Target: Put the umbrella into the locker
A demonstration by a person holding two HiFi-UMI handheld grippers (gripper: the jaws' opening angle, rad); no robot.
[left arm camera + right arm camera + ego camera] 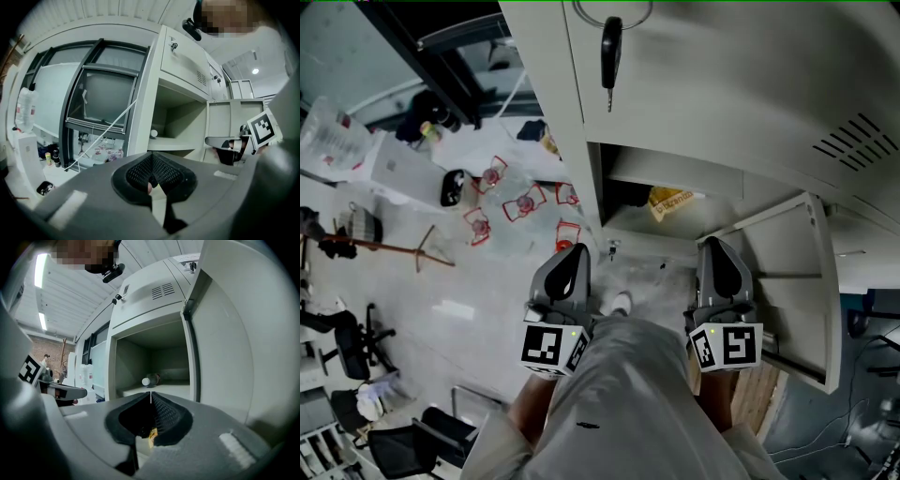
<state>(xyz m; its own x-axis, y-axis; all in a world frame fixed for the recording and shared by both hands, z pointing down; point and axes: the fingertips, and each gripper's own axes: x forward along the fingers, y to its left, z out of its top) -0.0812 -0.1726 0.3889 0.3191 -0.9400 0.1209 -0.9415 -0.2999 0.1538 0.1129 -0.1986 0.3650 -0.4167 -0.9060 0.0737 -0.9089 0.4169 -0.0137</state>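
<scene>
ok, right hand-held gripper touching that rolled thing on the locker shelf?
Apart. In the right gripper view the right hand-held gripper sits shut outside the locker; the rolled thing lies deep on its shelf.

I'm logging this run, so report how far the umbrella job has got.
Done, it seems: a rolled dark thing with a white end, probably the umbrella, lies inside the locker. In hand: nothing; the left tool and the right tool are both shut and empty, facing the locker. Left: perhaps only the door, which stands open.
</scene>
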